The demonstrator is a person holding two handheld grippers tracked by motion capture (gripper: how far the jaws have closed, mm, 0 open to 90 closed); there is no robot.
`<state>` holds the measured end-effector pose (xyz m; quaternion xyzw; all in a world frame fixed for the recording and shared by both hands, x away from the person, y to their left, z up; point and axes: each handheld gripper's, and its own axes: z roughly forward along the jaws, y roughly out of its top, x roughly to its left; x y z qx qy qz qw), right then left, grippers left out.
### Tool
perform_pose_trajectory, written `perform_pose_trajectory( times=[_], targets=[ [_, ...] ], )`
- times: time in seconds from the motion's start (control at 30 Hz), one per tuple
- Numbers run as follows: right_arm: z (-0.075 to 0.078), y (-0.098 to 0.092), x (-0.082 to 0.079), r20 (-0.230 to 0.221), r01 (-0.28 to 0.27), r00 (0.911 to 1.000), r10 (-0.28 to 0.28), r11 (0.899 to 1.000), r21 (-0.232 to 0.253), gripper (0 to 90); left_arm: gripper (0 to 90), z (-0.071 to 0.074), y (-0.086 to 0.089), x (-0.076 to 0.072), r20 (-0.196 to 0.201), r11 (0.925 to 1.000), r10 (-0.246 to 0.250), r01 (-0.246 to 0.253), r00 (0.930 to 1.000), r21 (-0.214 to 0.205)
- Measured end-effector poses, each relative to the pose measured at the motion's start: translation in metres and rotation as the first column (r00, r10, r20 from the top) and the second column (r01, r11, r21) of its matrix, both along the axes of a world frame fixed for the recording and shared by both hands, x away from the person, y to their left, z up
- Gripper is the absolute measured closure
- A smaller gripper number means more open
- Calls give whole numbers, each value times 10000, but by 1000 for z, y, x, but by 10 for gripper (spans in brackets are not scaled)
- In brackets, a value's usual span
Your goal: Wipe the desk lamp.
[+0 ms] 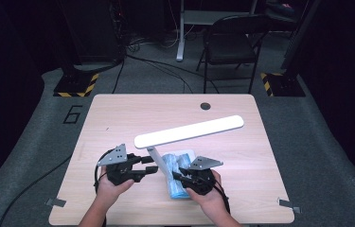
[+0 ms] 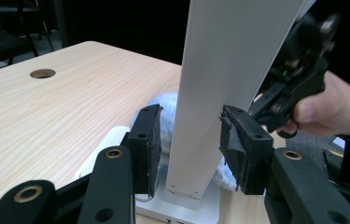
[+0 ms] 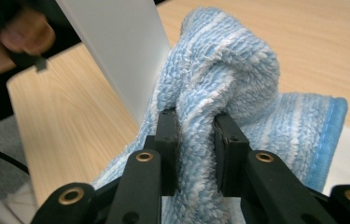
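Grey carpeted floor (image 1: 307,142) lay under dim light; a black folding chair (image 1: 232,45) stood beyond the wooden counter (image 1: 118,118).

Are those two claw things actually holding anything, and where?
The right gripper pinches a raised fold of the blue towel. The left gripper straddles the white lamp's stem, not clearly clamping it.

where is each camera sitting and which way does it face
High view: above the person's side of the table, looking forward and down; both forearms, the left gripper and right gripper enter from the bottom.
Left gripper view: rides the left gripper, looking along its jaws, which straddle the white lamp post; the other hand shows behind.
Right gripper view: rides the right gripper, facing the blue towel pinched between its jaws.
All three share the lamp post.
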<state>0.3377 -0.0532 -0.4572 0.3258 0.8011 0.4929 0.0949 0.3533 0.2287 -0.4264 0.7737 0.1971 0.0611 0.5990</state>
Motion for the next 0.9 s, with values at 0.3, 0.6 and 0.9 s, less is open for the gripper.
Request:
perform_pose_trajectory(
  times=[0.3, 0.6, 0.9],
  targets=[
    [17, 0, -2, 228, -45, 9997, 36, 9992, 408, 742, 572, 0, 0, 0, -30, 10000, 23, -23, 10000, -2],
    [71, 10, -9, 1243, -599, 9912, 463, 9924, 1075, 743, 578, 0, 0, 0, 23, 10000, 18, -19, 10000, 5],
    [105, 15, -11, 1792, -988, 9816, 660, 9786, 1806, 742, 578, 1, 0, -1, 81, 9999, -63, 62, 9999, 128]
  ],
)
